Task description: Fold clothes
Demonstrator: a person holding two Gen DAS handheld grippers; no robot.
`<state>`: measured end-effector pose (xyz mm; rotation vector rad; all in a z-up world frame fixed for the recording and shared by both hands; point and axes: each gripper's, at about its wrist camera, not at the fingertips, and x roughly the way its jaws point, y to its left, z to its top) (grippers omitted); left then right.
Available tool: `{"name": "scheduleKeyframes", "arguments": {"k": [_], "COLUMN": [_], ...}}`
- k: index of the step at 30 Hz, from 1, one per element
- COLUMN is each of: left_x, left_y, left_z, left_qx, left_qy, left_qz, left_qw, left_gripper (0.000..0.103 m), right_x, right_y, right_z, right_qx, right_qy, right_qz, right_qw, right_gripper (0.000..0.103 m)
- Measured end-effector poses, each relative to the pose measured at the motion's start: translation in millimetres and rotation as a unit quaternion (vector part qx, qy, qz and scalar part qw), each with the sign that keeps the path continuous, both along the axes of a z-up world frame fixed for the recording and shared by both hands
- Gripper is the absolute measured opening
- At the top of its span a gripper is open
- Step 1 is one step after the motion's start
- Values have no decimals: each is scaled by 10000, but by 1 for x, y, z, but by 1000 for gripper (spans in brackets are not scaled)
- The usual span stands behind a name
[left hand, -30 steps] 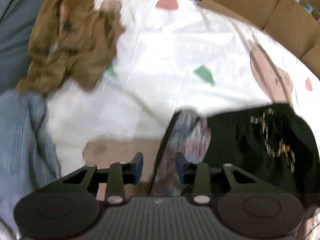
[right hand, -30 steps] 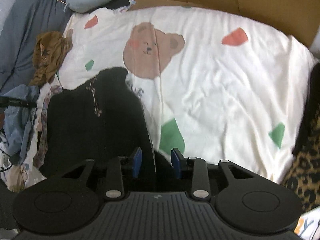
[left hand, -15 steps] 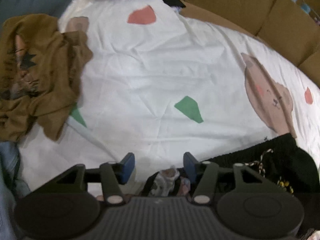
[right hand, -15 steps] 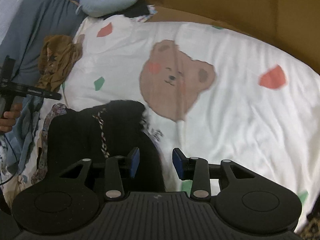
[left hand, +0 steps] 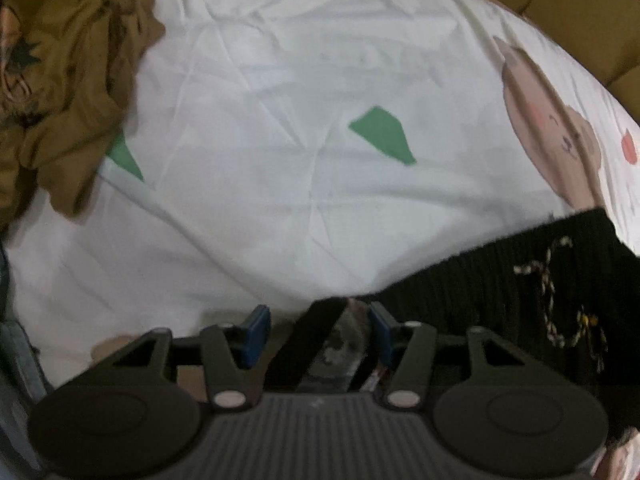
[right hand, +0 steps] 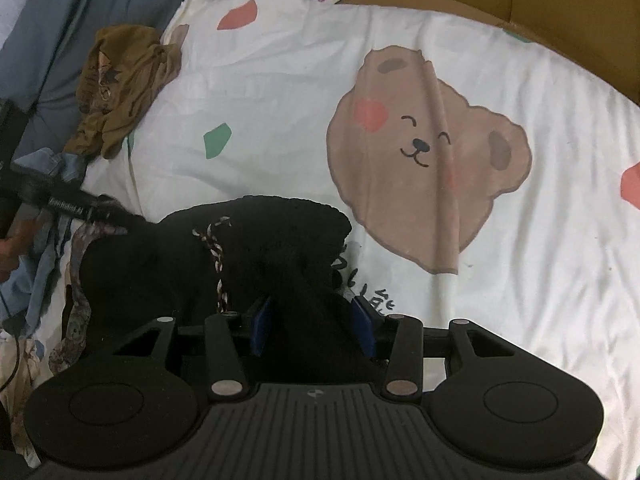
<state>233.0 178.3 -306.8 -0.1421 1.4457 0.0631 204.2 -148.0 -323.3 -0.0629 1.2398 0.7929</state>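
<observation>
Both claws have sunk toward the black knitted garment with a braided drawstring [right hand: 256, 256], lying on the bear-print white bedsheet [right hand: 280, 92]. Left claw [left hand: 316, 330] stands half-wide; right claw [right hand: 310, 322] is opening, fabric between. Released folds could slump toward the crumpled brown cloth [right hand: 120, 80] beyond

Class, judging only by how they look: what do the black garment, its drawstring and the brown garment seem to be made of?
Black garment: probably a ribbed knit, matte and fuzzy-edged. Drawstring: twisted multicolour cord. Brown garment: thin, soft woven or jersey cloth, crumpling into fine folds.
</observation>
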Motion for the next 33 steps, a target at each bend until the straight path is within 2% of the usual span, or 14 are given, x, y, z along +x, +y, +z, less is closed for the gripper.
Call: {"name": "scheduleKeyframes", "arguments": {"k": [4,8,9,10,11,12,13,17,19,24,33], "left_x": [-13,-24,-27,-29,-30,-30,-30,-19,-17,-3,14], "left_y": [-2,-2,-2,-1,-1,-2,-4,-8,-12,-26,-63], "left_z": [-5,-3,0,2,5,6,8,23,33,53,80], "left_qx": [-46,-119,-141,-165,-191,-168,-113,-32,-16,-91,-398], "left_qy": [118,281,262,244,226,228,243,81,-114,-624,-1389], "left_qz": [-74,-106,-108,-103,-91,-113,-156,-266,-250,-291,-574], "left_qw": [9999,9995,9995,9995,9995,9995,9995,9996,9996,9976,9878], "left_gripper": [56,49,48,41,35,35,33,19,17,14,12], "right_x": [1,-4,-6,-9,-11,-13,-14,-17,-15,-10,-8], "right_y": [2,6,7,9,9,10,10,0,-10,-39,-86], "right_z": [-5,-13,-14,-14,-14,-13,-11,2,8,33,81], "right_qx": [-64,-212,-258,-308,-348,-382,-407,-404,-365,-269,-212], "right_qy": [42,89,63,14,-29,-67,-131,-349,-372,-502,-911], "right_qz": [-31,104,157,214,252,278,287,99,-65,-500,-1172], "right_qw": [10000,9997,9995,9993,9991,9989,9987,9985,9986,9971,9887], "right_gripper": [50,50,45,27,18,11,9,7,7,6,6]}}
